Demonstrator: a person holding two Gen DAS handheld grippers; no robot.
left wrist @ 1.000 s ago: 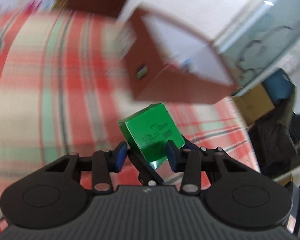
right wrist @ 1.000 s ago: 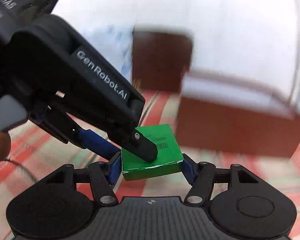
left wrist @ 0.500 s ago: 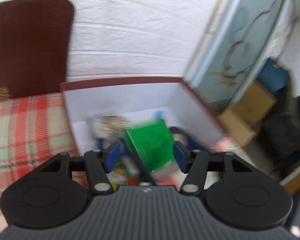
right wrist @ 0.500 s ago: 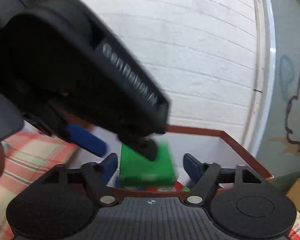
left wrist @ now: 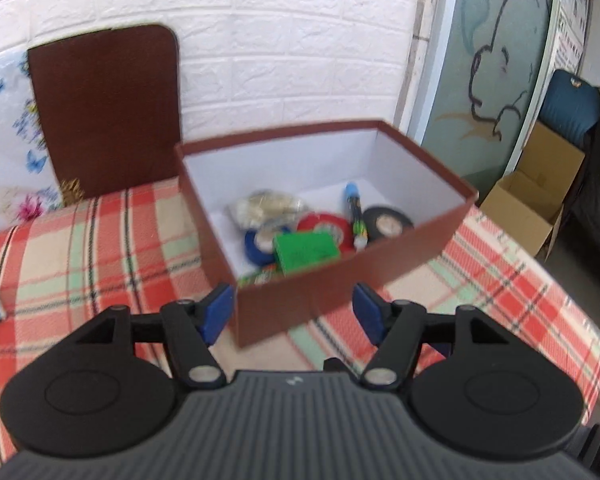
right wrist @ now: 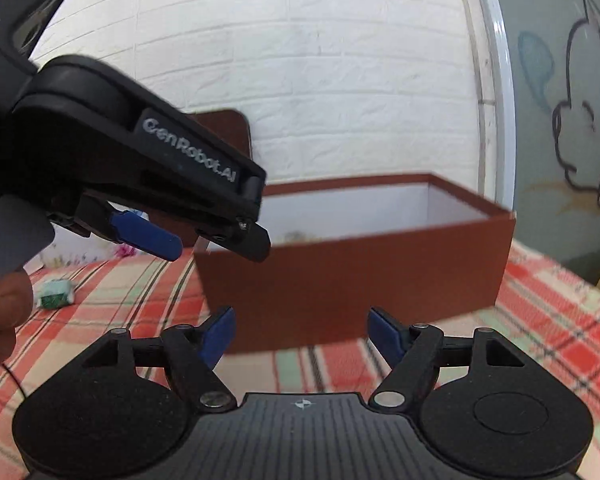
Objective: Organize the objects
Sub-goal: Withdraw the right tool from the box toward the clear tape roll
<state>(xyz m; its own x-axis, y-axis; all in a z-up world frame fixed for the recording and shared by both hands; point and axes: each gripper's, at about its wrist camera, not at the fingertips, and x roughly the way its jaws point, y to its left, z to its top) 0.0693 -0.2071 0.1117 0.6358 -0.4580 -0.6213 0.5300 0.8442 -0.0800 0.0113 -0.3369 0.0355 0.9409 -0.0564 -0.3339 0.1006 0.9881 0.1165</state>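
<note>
left to right across the plaid cloth: at nine o'clock a small green-and-white packet lies alone, well apart from the rest. at eleven o'clock a brown panel leans on the white brick wall. at centre stands the brown box, open-topped and white inside. within it, near its front wall, lies the green carton, resting on rolls of tape: blue at its nine o'clock, red behind it, black at its two o'clock, with a pen between red and black. the left gripper hangs before the box, its jaws spreading with nothing between them. the right gripper is wide and empty, facing the box's front wall. at three o'clock, off the cloth, sits a cardboard box.
</note>
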